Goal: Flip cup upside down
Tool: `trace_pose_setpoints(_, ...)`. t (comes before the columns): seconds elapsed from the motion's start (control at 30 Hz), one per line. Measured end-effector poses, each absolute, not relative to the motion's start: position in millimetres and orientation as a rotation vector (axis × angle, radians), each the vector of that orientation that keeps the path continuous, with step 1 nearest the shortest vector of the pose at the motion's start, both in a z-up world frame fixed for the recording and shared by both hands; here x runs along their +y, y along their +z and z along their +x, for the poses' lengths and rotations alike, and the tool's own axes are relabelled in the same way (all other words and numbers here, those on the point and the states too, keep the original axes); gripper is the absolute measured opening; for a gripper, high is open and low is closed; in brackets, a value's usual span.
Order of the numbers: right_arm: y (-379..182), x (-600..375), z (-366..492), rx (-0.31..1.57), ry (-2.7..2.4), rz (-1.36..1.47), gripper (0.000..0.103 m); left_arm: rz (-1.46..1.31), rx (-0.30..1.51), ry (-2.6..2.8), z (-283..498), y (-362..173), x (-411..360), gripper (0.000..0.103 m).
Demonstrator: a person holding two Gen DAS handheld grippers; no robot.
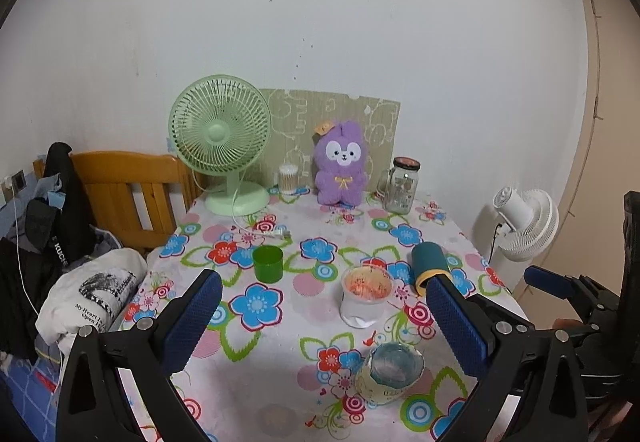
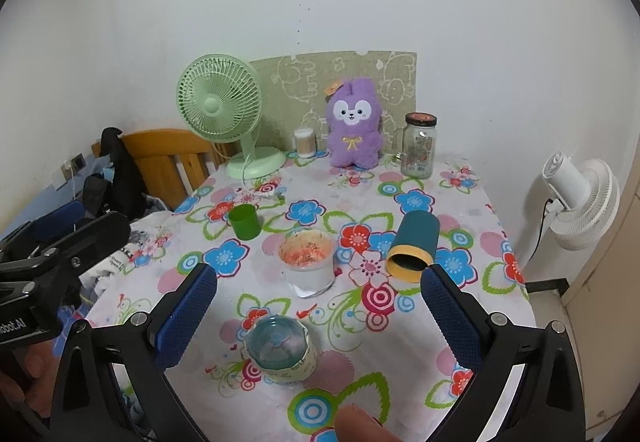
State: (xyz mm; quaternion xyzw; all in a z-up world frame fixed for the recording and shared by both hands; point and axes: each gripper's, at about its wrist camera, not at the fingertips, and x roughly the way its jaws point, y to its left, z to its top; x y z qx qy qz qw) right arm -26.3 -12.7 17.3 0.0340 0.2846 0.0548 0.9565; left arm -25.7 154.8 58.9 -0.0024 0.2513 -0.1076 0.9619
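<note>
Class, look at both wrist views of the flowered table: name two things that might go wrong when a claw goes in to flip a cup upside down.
1. The teal cup lies on its side, so a nudge from the open right claw may roll it toward the table edge.
2. The clear cup seems to hold orange residue; flipping it could spill onto the tablecloth, and the small clear cup stands close by to bump.

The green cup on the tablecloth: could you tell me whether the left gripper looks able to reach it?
Probably yes: the left gripper is open and empty, and the upright green cup stands ahead, nothing between them.
</note>
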Motion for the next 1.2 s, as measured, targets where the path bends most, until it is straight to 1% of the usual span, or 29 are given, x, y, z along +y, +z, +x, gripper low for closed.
trace_pose_setpoints(0.3,22.7,-15.8,-29.9,0.547,0.099,0.074,0.103,-0.019,0.49,-0.209,-26.2,61.5,158.3,0.103)
trace_pose_setpoints(1.2,25.2,-16.6,-31.1,0.539,0.094,0.084,0.103,-0.017,0.504,-0.217,-24.8,59.7,156.0,0.103)
